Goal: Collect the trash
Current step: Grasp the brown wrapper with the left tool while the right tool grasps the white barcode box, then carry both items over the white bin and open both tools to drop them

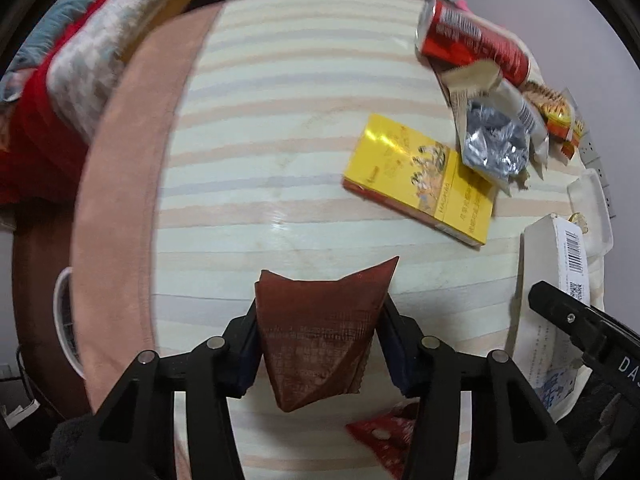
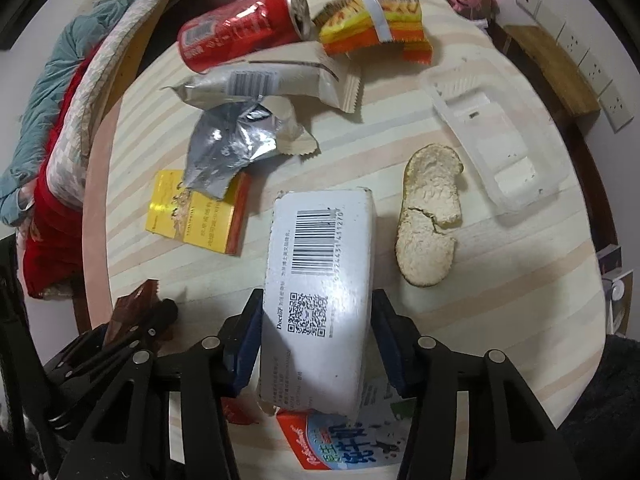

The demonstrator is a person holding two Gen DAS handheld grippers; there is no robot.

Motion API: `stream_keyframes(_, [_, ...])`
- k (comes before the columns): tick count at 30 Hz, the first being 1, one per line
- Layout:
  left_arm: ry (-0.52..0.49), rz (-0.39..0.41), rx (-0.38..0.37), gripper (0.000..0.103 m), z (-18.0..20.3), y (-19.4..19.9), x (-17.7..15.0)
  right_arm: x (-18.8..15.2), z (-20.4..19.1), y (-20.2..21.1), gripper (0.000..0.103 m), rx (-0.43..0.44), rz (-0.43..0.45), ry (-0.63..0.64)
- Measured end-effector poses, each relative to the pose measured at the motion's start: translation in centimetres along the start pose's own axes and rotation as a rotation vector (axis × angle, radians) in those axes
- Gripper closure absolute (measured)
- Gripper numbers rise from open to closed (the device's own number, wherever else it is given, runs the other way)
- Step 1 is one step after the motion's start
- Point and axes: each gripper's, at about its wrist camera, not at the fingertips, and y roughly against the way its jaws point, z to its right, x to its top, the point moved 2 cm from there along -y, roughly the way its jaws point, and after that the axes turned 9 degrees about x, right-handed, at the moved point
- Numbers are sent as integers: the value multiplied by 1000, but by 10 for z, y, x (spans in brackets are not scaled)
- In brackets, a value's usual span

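Holding stuff in both hands already: the left gripper is clamped on a folded brown foil wrapper, and the right gripper pinches a long white cardboard box, long axis pointing straight away from it, printed with a barcode, QR code and "Doctor". Farther out on the striped tabletop, the yellow cigarette pack lies ahead-right of the left gripper, probably nearer that hand; beyond lies a crushed red soda can.
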Motion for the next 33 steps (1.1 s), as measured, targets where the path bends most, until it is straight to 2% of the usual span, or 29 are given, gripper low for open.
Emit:
stream_keyframes(6, [35,142,37,55,-20,63,-10,-9,-24,23,51,29,76,67])
stream_keyframes(11, [87,270,54,55,-64,125,-25,-18,-53,56,52,71,149,146])
stream_keyframes(12, [97,288,54,55,-90,114,-28,-21,-62,63,52,80,165,172])
stream_keyframes(16, [152,365,55,55,-135,142,-37,-36,-97,88,52,117,209,248])
stream_keyframes(19, [188,402,60,55,-171,149,-45,-54,-132,100,52,159,221,304])
stream_keyframes(22, [236,401,67,55,-213,148,-60,-69,-174,99,51,203,221,360])
stream_keyframes(26, [347,372,63,55,-279,132,-79,-96,-248,76,51,284,165,453])
stream_keyframes(29, [456,323,63,55,-340,108,-95,-119,-304,42,52,326,80,540])
stream_keyframes(33, [567,236,77,55,-412,63,-117,-152,-379,-39,52,314,-75,658])
